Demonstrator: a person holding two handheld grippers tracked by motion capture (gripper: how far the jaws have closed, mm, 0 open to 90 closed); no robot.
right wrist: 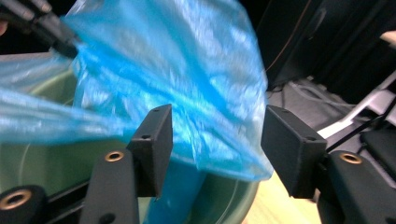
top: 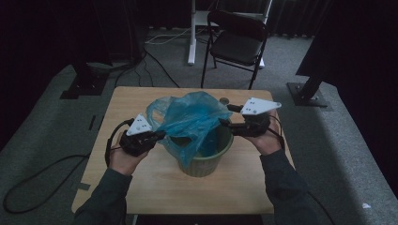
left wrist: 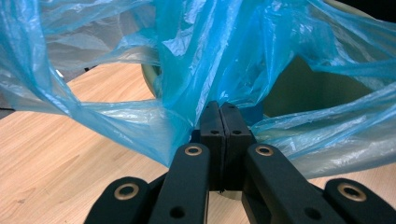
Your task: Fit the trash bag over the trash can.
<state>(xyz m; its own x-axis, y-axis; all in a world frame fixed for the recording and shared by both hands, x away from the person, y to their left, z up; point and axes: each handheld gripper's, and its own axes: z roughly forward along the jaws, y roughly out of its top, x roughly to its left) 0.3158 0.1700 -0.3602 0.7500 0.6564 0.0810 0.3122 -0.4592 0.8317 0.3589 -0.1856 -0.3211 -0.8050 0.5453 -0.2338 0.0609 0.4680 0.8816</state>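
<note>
A thin blue plastic bag (top: 187,119) lies crumpled over the mouth of a pale green bin (top: 206,161) in the middle of a wooden table (top: 155,183). My left gripper (top: 162,135) is at the bin's left rim. In the left gripper view its jaws (left wrist: 220,109) are shut on a fold of the bag (left wrist: 224,51), in front of the bin's rim (left wrist: 303,88). My right gripper (top: 225,115) is at the bin's right rim. Its jaws (right wrist: 215,140) stand wide open, and the bag's loose edge (right wrist: 177,70) hangs in the gap without touching the pads. The left gripper (right wrist: 51,32) shows beyond the bag.
A black folding chair (top: 237,40) stands past the table's far edge, beside a white desk leg (top: 191,33). Cables (top: 28,183) run over the grey carpet at left. A dark stand base (top: 307,93) sits at right.
</note>
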